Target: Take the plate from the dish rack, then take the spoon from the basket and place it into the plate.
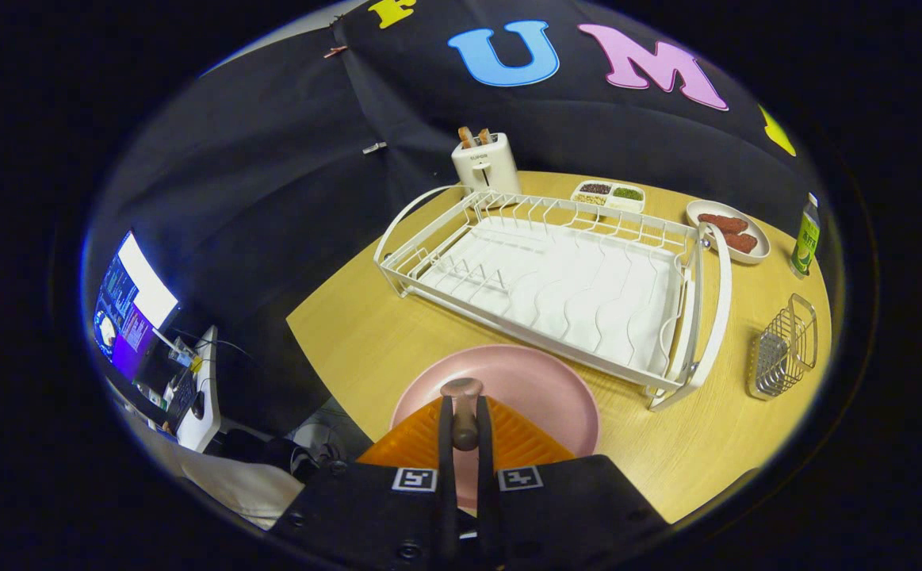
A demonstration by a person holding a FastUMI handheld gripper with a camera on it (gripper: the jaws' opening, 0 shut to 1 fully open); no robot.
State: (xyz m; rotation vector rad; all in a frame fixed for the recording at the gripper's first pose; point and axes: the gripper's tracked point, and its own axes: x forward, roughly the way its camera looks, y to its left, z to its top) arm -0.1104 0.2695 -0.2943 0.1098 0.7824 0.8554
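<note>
Jaws clamping rounded spoon, round plate

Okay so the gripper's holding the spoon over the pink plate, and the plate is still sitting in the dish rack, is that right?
Not quite. The gripper is shut on the spoon above the pink plate, but the plate is not in the dish rack. The gripper view shows it lying on the table, just in front of the empty rack.

We see even overhead light on wooden table; glare on dish rack tray, monitor overexposed; fisheye bends edges, focus sharp centrally.
</note>
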